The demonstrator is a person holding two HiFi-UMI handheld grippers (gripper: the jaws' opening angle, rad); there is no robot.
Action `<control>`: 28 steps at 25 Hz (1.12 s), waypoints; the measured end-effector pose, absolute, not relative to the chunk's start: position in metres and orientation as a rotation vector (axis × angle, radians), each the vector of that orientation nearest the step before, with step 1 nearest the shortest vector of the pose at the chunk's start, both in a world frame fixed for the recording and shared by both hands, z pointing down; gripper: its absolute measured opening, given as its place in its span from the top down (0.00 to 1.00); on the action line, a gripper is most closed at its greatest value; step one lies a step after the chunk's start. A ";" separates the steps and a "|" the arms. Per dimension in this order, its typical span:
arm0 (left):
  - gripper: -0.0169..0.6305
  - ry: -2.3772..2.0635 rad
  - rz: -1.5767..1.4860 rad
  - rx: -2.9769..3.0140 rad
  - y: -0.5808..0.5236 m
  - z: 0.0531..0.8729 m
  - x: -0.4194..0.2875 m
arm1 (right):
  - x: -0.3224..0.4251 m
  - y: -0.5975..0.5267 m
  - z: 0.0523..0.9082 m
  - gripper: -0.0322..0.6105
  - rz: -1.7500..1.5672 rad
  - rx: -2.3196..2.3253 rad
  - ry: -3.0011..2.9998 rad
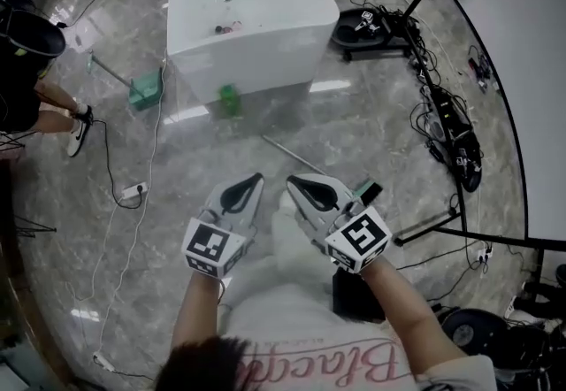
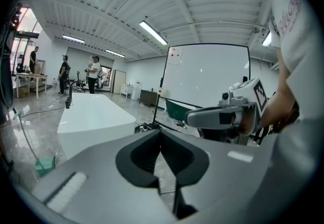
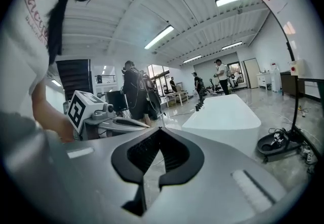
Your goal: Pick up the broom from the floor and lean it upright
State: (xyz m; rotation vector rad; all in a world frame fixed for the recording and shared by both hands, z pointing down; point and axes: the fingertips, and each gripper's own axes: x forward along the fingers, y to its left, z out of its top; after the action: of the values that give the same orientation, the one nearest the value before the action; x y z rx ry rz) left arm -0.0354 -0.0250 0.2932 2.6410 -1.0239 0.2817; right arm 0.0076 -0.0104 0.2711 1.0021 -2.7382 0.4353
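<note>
Head view, looking steeply down. Polished marble floor (image 1: 371,115) fills the scene. A white table (image 1: 248,0) stands at the far side, and a whiteboard (image 2: 207,76) on a stand is at the person's right.

Left gripper (image 1: 256,178) and right gripper (image 1: 291,180) are held side by side, close together and low in front of the person. Each has its jaws closed together with nothing between them.

The broom handle (image 1: 292,153), a thin metal pole, lies flat on the floor just ahead of the right gripper. It runs diagonally and passes behind that gripper, and the broom head cannot be identified with certainty. A separate green-headed, long-handled tool (image 1: 144,93) rests near the table's left corner. Loose cables (image 1: 447,119) trail along the whiteboard's base.

Judgement: the task has not begun, as the broom is untouched.

Hazards:
- (a) Closed jaws reaching the pole would push it away, not take it.
- (b) A round, slim pole on glossy stone is likely to roll or slip under an off-centre pinch.
- (c) The jaw tips may strike the floor, since the pole lies flush with it.
- (d) The grippers, working so close together, may collide.
- (e) Once leaned against a support, the broom's foot may slide out on the slick floor.
</note>
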 end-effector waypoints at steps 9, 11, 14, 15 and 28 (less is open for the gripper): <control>0.99 -1.063 0.387 2.538 -0.119 0.348 -0.025 | 0.029 -0.111 0.325 0.95 0.501 0.916 -2.665; 0.99 -1.072 0.402 2.496 -0.137 0.367 -0.028 | 0.031 -0.124 0.346 0.95 0.534 0.916 -2.636; 0.99 -1.064 0.406 2.451 -0.158 0.401 -0.030 | 0.029 -0.134 0.384 0.95 0.574 0.905 -2.591; 0.99 -1.056 0.414 2.444 -0.165 0.414 -0.030 | 0.028 -0.137 0.399 0.95 0.586 0.907 -2.574; 0.98 -0.959 0.480 2.375 -0.192 0.571 -0.004 | 0.023 -0.154 0.582 0.95 0.696 0.897 -2.325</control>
State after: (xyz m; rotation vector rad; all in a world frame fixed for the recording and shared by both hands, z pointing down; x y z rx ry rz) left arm -0.0044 -0.1922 0.5708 2.3747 -0.9588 0.4804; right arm 0.0226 -0.1537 0.5821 0.8971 -2.3248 0.6957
